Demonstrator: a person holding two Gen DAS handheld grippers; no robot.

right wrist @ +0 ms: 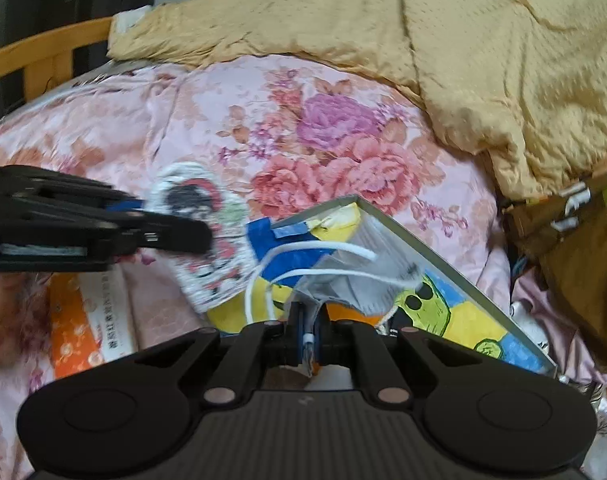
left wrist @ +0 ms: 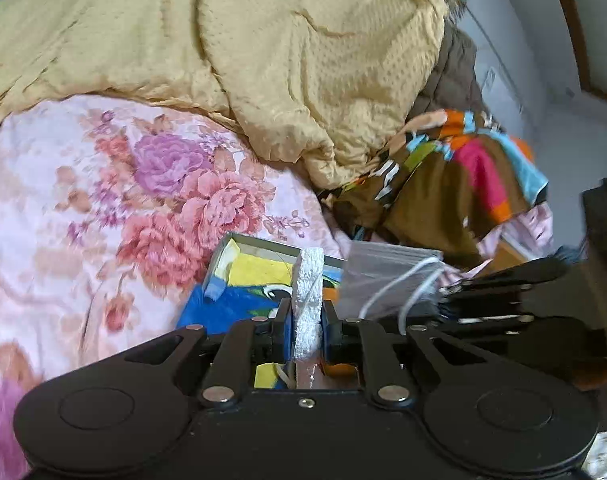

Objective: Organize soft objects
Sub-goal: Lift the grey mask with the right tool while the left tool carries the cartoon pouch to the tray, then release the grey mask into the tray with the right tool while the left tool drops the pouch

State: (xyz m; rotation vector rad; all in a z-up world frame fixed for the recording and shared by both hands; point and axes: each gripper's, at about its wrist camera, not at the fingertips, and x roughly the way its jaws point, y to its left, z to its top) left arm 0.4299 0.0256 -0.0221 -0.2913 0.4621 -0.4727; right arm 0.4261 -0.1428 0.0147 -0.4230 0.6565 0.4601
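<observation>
Left wrist: jaws pinch white patch [left wrist: 309, 300] edge-on; right jaws clamp grey face mask [right wrist: 363, 280].

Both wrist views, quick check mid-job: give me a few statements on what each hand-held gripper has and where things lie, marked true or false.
1. The left hand-held gripper grips a white foam piece. True.
2. The right hand-held gripper is empty. False: it pinches a grey face mask.
3. The mask's ear loops are black. False: white.
4. A picture tray lies on the floral bedding. True.
</observation>
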